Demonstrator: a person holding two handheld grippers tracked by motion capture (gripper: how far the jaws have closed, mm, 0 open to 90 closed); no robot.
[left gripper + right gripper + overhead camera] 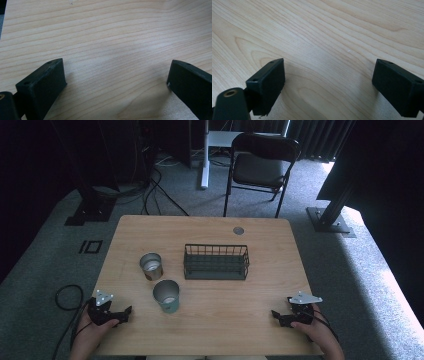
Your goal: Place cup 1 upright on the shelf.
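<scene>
Two metal cups stand left of centre on the wooden table: a silver-brown one and, nearer me, a green-tinted one. A dark wire basket sits in the middle, empty as far as I can see. My left gripper rests near the front left corner, held by a hand, jaws pointing right. My right gripper rests at the front right, jaws pointing left. In the left gripper view the left gripper is open over bare wood. In the right gripper view the right gripper is likewise open over bare wood.
A round grommet is set in the table's far edge. Behind the table stand a black folding chair, a white desk leg and dark frame posts. Cables lie on the grey carpet at left.
</scene>
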